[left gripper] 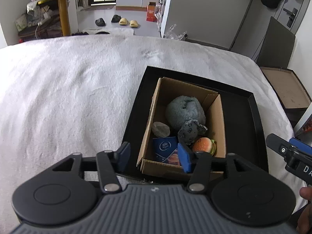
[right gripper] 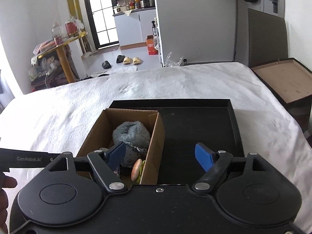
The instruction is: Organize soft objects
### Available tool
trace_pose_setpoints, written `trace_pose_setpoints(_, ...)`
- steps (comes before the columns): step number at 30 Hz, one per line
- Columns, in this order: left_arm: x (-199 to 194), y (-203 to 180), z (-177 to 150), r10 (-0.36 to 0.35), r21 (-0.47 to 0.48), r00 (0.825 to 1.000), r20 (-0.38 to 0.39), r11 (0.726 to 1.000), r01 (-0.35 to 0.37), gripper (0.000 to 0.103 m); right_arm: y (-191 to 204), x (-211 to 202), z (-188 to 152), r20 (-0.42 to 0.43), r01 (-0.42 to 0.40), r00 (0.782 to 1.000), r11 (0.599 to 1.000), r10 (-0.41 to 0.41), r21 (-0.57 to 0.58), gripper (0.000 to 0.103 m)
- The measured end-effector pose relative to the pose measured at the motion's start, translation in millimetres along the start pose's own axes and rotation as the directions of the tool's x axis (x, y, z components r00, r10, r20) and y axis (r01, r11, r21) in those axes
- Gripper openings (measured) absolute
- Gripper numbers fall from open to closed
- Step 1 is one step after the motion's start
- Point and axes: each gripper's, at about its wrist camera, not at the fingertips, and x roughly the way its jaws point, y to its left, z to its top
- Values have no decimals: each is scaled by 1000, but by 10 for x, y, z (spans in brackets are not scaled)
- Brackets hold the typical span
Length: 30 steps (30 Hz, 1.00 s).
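Left wrist view shows both tools, left tool (left gripper: 154, 159) and right tool (right gripper: 162, 157), parted and empty above the carton (left gripper: 218, 117) holding the toys (left gripper: 184, 113), so a low jaw could snag its wall.

In the right wrist view the left blue pad (right gripper: 116, 154) covers part of the small grey patterned plush toy (right gripper: 134, 152). The round plush hamburger (right gripper: 136, 170) shows only its edge behind the brown cardboard box wall (right gripper: 154, 146). The print on the blue tissue pack (left gripper: 165, 148) is too small to read.
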Motion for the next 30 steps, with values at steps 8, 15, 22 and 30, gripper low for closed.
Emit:
trace_pose_setpoints(8,-275,-83,-3,24,17,999,40,1000,-25,73,-212,-215,-18,22,-2,1000,998,1,58,90)
trace_pose_setpoints(15,-474,-180,22,45,55,996,75,997,-49,81,-351,-399,-17,46,0,999,995,-5,98,101)
trace_pose_setpoints(22,-644,-224,-14,48,66,994,102,996,-55,85,-450,-566,-34,60,-2,998,991,-5,130,103)
trace_pose_setpoints(30,-816,-313,-98,53,112,992,110,992,-65,91,-522,-749,-63,60,25,998,988,-35,153,103)
